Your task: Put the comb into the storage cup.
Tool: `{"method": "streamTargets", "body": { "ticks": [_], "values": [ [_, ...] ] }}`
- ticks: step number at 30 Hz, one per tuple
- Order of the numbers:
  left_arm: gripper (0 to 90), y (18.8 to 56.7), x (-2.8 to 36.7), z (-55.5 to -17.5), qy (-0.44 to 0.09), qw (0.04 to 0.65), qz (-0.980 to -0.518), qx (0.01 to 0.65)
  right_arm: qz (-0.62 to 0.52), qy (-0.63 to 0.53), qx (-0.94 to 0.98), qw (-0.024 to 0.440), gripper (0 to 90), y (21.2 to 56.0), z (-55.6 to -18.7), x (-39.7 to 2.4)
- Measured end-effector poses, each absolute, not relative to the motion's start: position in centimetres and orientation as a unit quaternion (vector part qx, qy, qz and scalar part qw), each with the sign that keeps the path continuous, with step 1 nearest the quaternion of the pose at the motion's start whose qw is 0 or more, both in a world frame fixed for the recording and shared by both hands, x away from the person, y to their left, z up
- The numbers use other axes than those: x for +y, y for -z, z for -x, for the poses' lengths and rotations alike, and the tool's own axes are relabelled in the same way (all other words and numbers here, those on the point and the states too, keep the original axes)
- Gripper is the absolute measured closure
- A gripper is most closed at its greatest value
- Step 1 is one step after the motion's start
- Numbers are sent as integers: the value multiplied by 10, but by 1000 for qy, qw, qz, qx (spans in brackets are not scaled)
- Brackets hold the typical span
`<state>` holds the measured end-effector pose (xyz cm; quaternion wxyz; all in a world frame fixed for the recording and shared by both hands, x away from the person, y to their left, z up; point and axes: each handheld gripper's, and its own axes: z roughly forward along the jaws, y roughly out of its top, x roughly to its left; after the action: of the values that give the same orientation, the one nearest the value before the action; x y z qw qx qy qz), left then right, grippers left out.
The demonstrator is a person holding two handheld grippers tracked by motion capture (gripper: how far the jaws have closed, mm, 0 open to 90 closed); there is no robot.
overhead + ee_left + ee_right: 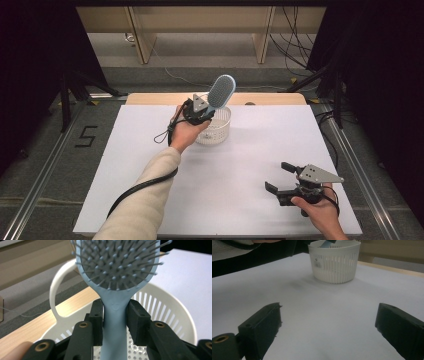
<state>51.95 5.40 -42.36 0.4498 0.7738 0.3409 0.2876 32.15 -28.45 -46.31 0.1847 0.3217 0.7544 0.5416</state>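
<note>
Left hand-held gripper (204, 114): pinching hairbrush (220, 92) handle, basket (216, 131) directly below | right hand-held gripper (280, 181): spread, idle | advice: lower handle-first, release inside rim.

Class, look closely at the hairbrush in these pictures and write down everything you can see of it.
The hairbrush is pale blue, plastic by its look, with an oval head, a dark grey pad and many thin bristles ending in small blue balls. Its handle narrows below the head. It stands nearly upright, head up, bristles facing the person, tilted a little. The left gripper is shut on the handle, a pad on each side. It is held over the white slotted basket; whether its lower end touches the basket is hidden.
</note>
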Motion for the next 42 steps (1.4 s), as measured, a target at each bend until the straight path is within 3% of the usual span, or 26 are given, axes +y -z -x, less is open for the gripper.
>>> {"method": "streamTargets", "body": {
  "ticks": [21, 25, 38, 42],
  "values": [
    [290, 404, 65, -503, -274, 428, -786, 352, -323, -541, 755, 185, 73, 463, -321, -284],
    [155, 402, 70, -501, -278, 416, -780, 375, -322, -541, 755, 185, 73, 463, -321, -284],
    [3, 400, 92, -493, -271, 402, -781, 394, -323, -540, 754, 185, 73, 463, -321, -283],
    [0, 400, 99, -490, -264, 402, -781, 398, -323, -540, 755, 186, 74, 463, -321, -284]
  ]
}}
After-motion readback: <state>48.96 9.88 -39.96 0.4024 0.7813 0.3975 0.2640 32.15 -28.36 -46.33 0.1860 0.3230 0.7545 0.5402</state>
